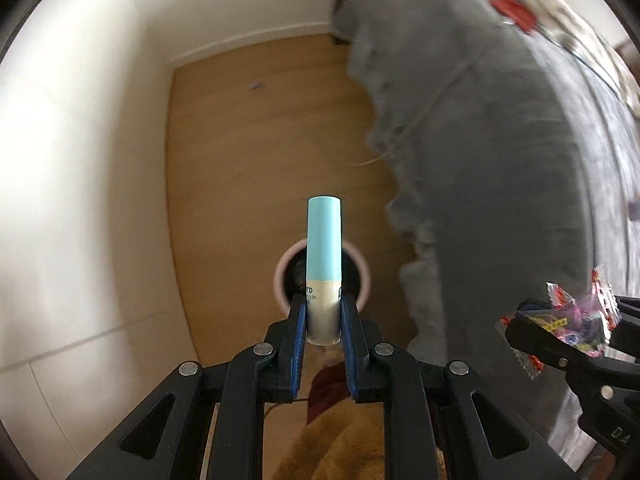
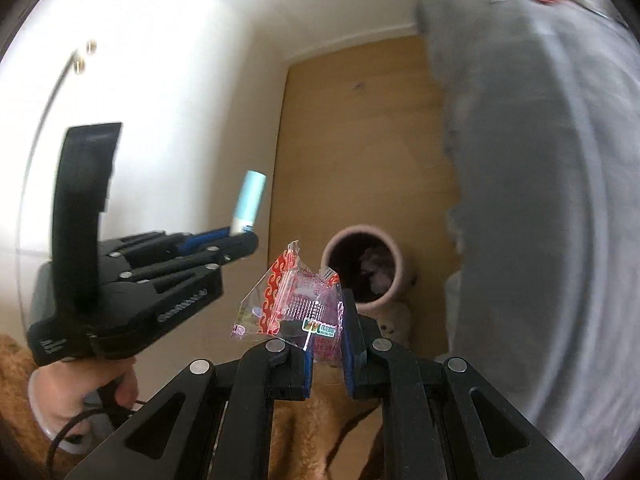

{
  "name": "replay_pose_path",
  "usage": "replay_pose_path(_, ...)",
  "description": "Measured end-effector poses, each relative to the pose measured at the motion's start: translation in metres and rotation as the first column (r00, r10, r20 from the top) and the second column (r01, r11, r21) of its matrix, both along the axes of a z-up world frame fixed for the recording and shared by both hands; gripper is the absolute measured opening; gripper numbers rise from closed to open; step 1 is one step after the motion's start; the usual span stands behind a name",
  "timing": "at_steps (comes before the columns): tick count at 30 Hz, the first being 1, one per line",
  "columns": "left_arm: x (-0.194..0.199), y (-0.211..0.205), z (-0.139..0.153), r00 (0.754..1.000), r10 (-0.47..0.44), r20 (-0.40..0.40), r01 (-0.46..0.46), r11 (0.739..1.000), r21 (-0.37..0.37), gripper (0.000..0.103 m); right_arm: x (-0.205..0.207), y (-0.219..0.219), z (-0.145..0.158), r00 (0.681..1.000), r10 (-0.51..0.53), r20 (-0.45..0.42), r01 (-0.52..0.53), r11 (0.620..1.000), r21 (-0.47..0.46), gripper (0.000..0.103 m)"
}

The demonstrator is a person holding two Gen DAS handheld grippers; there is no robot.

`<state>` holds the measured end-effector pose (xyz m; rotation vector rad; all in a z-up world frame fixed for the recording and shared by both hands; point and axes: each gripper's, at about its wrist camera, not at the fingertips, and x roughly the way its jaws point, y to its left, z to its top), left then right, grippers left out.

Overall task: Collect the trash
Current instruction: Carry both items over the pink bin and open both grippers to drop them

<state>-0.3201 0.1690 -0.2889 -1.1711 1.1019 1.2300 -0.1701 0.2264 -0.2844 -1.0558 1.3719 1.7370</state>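
Left tool (image 1: 324, 316) grips a tube (image 1: 324, 256) hiding part of the bin (image 2: 362, 268); right tool (image 2: 326, 336) pinches a wrapper (image 2: 296, 300).

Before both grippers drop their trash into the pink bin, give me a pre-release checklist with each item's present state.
1. Left gripper clamps the blue-capped tube: ok.
2. Right gripper clamps the candy wrapper: ok.
3. Pink bin mouth open, some trash already inside: ok.
4. Tube lined up with the bin in the left wrist view: ok.
5. Either item directly above the opening: cannot tell.
6. Grey bedding clear of the bin: ok.
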Motion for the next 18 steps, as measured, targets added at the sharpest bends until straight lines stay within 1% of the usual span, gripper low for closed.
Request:
replay_pose_path(2,-0.017,-0.008,-0.008,1.0,0.027,-0.007,-0.027,1.0,-0.005,0.017,-0.026,0.003,-0.016,0.998,0.054,0.023,-0.054,0.998,-0.025,0.012)
replay_pose_path(6,-0.045,-0.016,-0.023,0.997,0.075,-0.01,-0.076,0.997,-0.015,0.017,-0.063,0.009,-0.041,0.989,0.125,0.081,-0.12,0.991,-0.066,0.012)
replay_pose_path(9,-0.065,-0.021,-0.031,0.993,0.117,-0.001,-0.117,0.993,-0.035,0.017,-0.074,0.012,-0.056,0.981,0.165,0.101,-0.157,0.984,-0.088,0.012)
replay_pose_path(10,-0.068,-0.022,-0.033,0.992,0.122,0.0,-0.122,0.992,-0.038,0.017,-0.078,0.005,-0.057,0.979,0.176,0.106,-0.167,0.982,-0.09,0.012)
replay_pose_path(15,-0.076,-0.029,-0.037,0.99,0.139,0.009,-0.139,0.989,-0.047,0.017,-0.092,0.01,-0.076,0.973,0.208,0.1,-0.195,0.973,-0.122,0.012)
replay_pose_path(17,-0.078,-0.029,-0.041,0.989,0.144,0.014,-0.143,0.988,-0.054,0.017,-0.095,0.012,-0.081,0.975,0.2,0.1,-0.186,0.974,-0.13,0.014)
replay_pose_path(18,-0.079,-0.029,-0.043,0.989,0.147,0.017,-0.146,0.988,-0.057,0.017,-0.095,0.012,-0.08,0.975,0.197,0.101,-0.183,0.974,-0.135,0.017)
